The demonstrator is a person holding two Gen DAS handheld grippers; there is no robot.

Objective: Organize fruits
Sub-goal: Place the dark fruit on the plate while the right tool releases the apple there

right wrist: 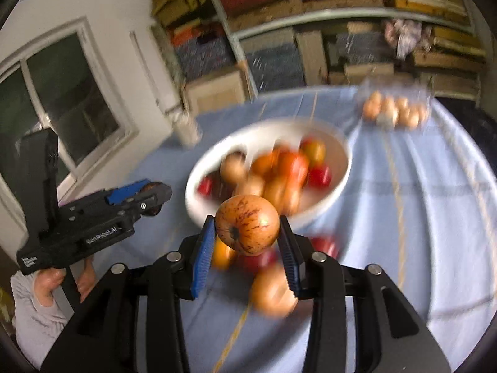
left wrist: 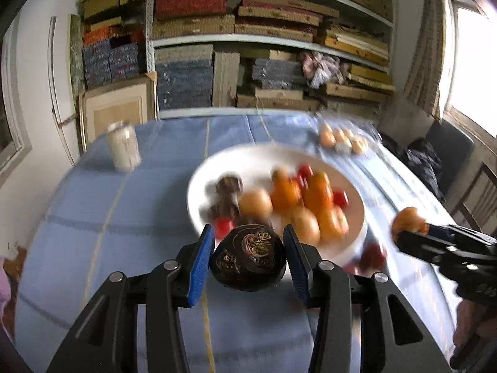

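Left gripper [left wrist: 248, 259] clenches dark fruit [left wrist: 248, 256], right gripper [right wrist: 247, 233] clenches apple [right wrist: 247, 224]; narrow grip, either could slip before bowl [right wrist: 329, 199].

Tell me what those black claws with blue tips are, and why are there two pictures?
They are grabbing tools a person holds, one in each hand, each with a small camera on it. One picture looks along the left gripper, which squeezes a dark fruit. The other looks along the right gripper, which squeezes an apple. Ahead, on a blue tablecloth, sits a white bowl full of fruit. A few more fruits lie beside the bowl, with a jar and a clear box of eggs behind.
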